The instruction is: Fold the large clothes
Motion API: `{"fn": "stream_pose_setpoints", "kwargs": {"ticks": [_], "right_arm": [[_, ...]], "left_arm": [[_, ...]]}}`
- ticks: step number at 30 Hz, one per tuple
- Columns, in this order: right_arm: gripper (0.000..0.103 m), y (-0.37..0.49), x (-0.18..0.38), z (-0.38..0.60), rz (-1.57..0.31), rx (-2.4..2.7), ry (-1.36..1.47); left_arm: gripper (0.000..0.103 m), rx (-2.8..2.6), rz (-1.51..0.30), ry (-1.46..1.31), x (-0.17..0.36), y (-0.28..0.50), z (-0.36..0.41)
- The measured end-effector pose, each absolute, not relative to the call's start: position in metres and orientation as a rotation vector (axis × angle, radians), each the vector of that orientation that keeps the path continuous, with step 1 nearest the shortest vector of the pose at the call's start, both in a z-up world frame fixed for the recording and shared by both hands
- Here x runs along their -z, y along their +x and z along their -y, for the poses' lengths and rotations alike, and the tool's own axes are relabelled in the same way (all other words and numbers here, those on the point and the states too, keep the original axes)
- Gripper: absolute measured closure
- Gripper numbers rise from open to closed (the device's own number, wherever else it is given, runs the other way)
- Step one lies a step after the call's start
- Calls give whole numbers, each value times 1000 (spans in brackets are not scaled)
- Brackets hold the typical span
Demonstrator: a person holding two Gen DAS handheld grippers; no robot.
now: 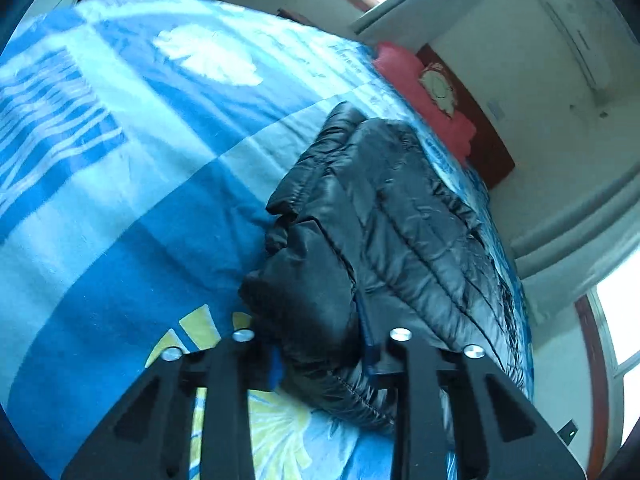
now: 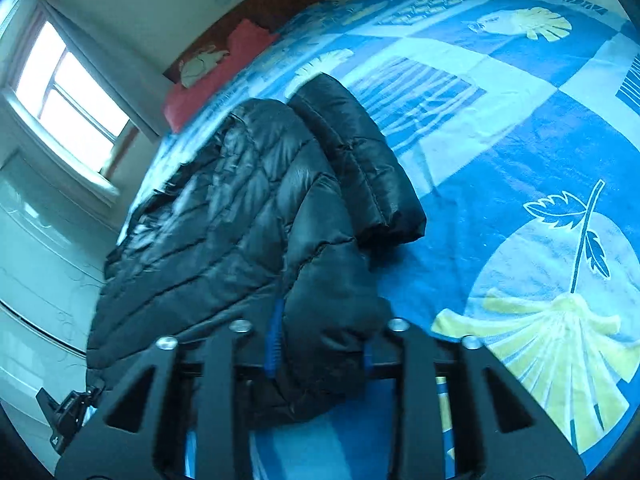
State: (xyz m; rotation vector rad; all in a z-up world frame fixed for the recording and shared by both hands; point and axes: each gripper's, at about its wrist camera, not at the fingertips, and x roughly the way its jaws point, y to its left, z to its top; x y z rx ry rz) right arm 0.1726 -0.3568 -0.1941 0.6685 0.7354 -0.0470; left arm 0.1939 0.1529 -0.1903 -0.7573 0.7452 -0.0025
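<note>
Both tools, left (image 1: 320,360) and right (image 2: 320,354), pinch the near edge of the coat (image 1: 384,216); it stretches away toward the red pillow (image 1: 424,108)

Cold bluish daylight fills both views, coming from an overexposed white-framed window (image 2: 68,92) that blows out to pure white. Fisheye distortion bends the blue patterned bedspread (image 1: 132,184) into a dome, with dark vignetted corners. Soft glare streaks the shiny black quilted puffer jacket (image 2: 224,216); edges look slightly smeared.
</note>
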Motion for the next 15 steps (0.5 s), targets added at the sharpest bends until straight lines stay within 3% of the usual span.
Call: {"fn": "stream_pose_setpoints", "kwargs": {"ticks": [15], "right_arm": [[84, 71, 193, 353, -766, 3, 692]], "left_arm": [[82, 22, -782, -727, 168, 98, -168]]}}
